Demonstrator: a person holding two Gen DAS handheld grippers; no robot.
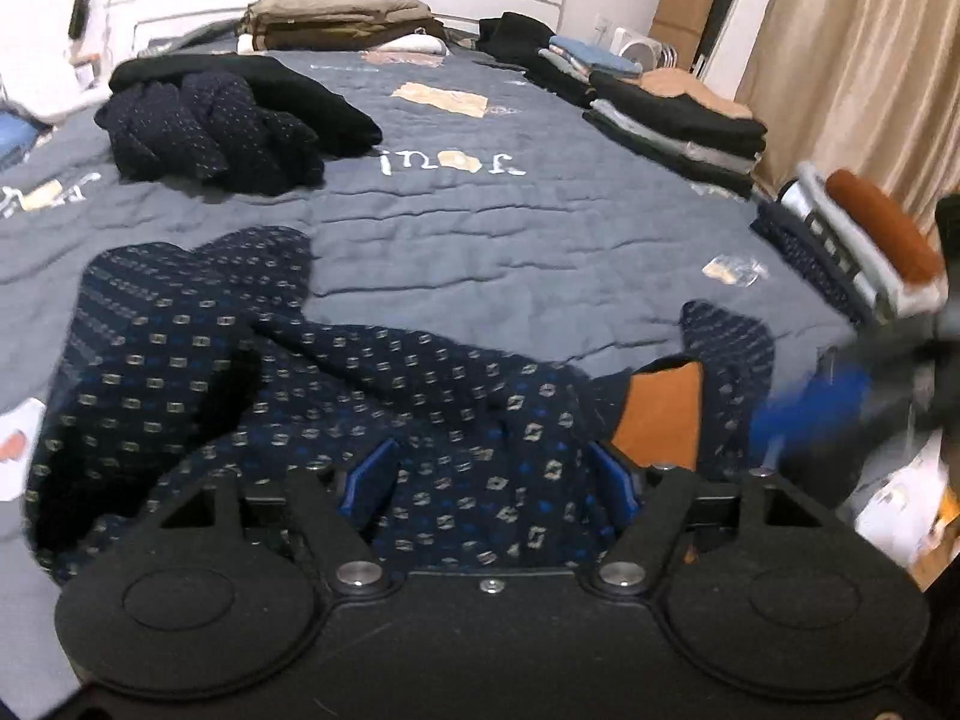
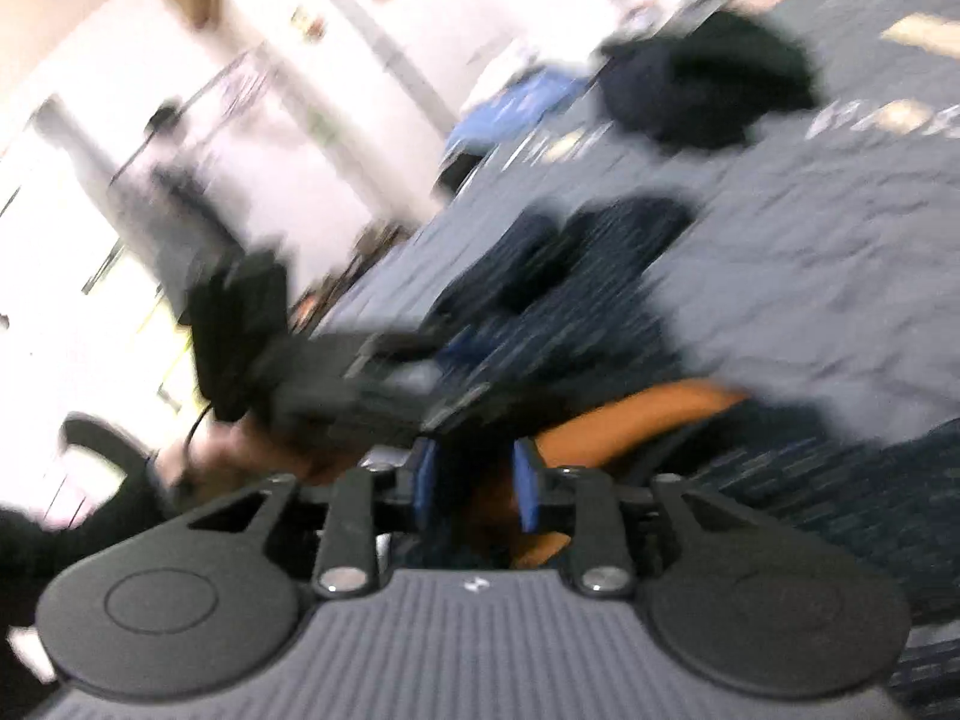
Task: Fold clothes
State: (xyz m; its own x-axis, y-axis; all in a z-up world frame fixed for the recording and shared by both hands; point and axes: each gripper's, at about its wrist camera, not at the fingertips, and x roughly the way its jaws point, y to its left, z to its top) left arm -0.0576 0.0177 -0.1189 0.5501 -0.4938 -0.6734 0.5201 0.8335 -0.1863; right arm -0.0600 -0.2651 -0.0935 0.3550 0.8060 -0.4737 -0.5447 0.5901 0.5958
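Left gripper [image 1: 489, 480]: fingers apart, patterned navy garment [image 1: 240, 372] bunched between, not pinched.
Right gripper [image 2: 474, 483]: blurred; grip cannot be told.
Garment: crumpled on grey quilt [image 1: 510, 228].

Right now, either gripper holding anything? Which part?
Left gripper: jaws wide, navy patterned garment bunched between them near its orange-lined opening; a firm grip cannot be confirmed. Right gripper: too blurred to tell.

Even indoor light; fisheye-bent edges; right wrist view heavily motion-blurred
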